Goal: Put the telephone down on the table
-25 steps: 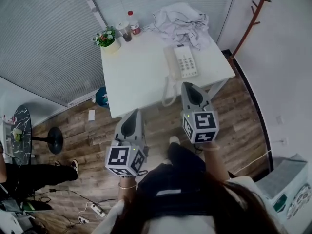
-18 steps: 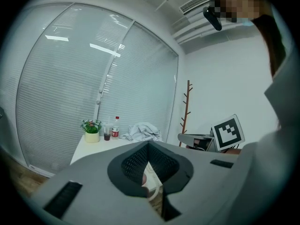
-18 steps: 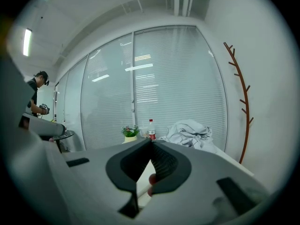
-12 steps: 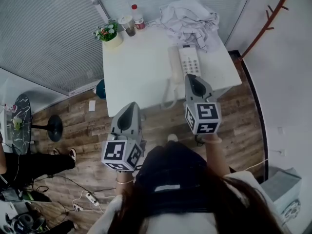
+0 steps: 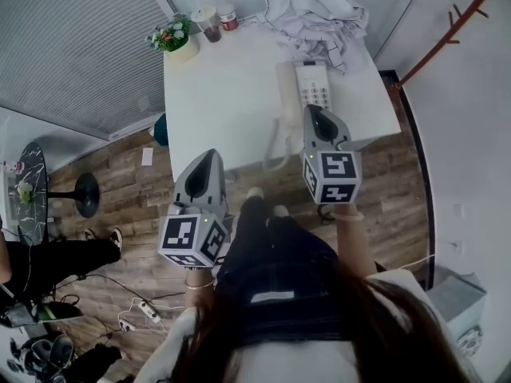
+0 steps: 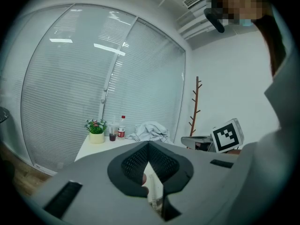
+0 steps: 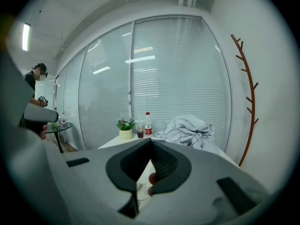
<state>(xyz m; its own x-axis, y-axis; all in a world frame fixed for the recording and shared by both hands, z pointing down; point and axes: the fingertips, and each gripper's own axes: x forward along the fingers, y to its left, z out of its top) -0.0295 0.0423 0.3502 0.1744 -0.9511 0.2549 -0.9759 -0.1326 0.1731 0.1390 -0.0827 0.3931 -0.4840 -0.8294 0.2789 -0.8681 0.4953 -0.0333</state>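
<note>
Right hand-held gripper (image 5: 314,116): jaws closed tip to tip in the right gripper view (image 7: 151,142), nothing clamped; only a slice of the scene shows through the gap behind the tips. Left hand-held gripper (image 5: 204,162): same state, tips meeting (image 6: 149,145), empty.

Telephone (image 5: 311,86) lies flat on the bench (image 5: 215,94), near the right front edge. Handset (image 5: 286,92) sits along its left side, and the coiled cord (image 5: 277,146) droops over the front edge.

Change over the last second: the person has closed in on the bench. The right gripper's nose was over the floor short of the bench edge; in the head view it now overlaps the edge and sits just at the near end of the telephone. Its height above the telephone can't be read. The left one has come forward too, but is over the floor, short of the bench and well apart from the telephone. The telephone itself hasn't moved relative to the crumpled cloth (image 5: 315,14) behind it.

Read on the task: the telephone is already down and neither gripper holds it, so this looks like an approach, not a placement. Closed jaws would need to open before any grasp.
</note>
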